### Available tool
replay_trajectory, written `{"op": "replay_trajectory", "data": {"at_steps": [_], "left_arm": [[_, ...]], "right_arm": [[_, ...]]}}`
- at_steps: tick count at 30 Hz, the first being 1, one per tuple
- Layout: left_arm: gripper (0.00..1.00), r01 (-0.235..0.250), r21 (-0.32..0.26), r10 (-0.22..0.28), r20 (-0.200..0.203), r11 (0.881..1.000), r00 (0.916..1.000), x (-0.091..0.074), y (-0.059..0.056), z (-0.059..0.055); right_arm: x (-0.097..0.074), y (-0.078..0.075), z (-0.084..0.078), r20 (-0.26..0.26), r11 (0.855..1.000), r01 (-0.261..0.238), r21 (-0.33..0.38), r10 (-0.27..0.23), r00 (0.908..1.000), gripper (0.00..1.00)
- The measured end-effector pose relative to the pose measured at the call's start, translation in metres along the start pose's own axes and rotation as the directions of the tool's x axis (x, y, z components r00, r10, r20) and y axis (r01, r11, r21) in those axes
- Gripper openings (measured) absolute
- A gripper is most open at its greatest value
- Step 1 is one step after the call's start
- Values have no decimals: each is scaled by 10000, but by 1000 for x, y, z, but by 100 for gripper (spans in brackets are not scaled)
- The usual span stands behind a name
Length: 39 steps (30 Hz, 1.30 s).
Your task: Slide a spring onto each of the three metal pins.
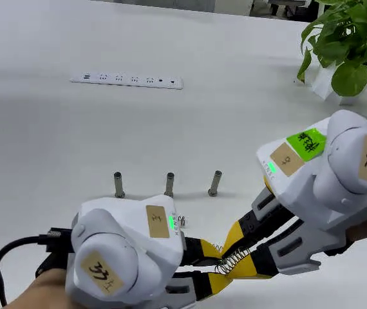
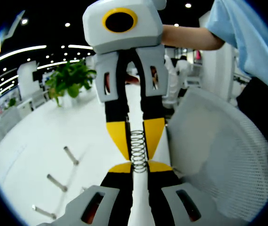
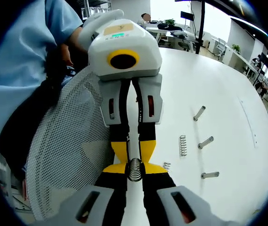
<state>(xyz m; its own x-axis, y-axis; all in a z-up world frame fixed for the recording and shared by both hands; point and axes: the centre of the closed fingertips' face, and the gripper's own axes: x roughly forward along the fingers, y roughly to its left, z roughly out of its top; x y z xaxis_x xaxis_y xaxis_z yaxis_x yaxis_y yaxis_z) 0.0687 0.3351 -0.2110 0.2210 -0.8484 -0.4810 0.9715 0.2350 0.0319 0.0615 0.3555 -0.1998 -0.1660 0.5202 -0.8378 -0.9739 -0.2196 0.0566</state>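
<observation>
My left gripper (image 2: 138, 167) and right gripper (image 3: 134, 168) both have jaws clamped on one coiled steel spring (image 2: 138, 149) over the white desk's (image 1: 55, 141) near edge. The three grey metal pins (image 1: 169, 184) are bare. An uneven release could ping it off.

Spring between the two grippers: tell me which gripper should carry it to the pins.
Right, probably. In the left gripper view the spring lies lengthways between the fingers of the right gripper, while the left gripper pinches just its near end. The three pins stand bare, none sleeved yet.
</observation>
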Motion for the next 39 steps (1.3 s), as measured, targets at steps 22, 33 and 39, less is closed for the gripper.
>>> {"op": "replay_trajectory", "data": {"at_steps": [22,33,39], "left_arm": [[10,-13,-13,13,180,10000,9998,1,-2,2],[17,-628,-701,666,531,9956,9964,-9,10,4],[30,-1398,-1465,1487,510,9793,9876,-26,25,-8]], "right_arm": [[1,2,1,-109,9999,-100,31,100,9999,12],[-2,-4,1,-276,9999,-42,-139,38,9996,12],[-1,-9,3,-402,9996,-53,-286,41,9992,12]]}}
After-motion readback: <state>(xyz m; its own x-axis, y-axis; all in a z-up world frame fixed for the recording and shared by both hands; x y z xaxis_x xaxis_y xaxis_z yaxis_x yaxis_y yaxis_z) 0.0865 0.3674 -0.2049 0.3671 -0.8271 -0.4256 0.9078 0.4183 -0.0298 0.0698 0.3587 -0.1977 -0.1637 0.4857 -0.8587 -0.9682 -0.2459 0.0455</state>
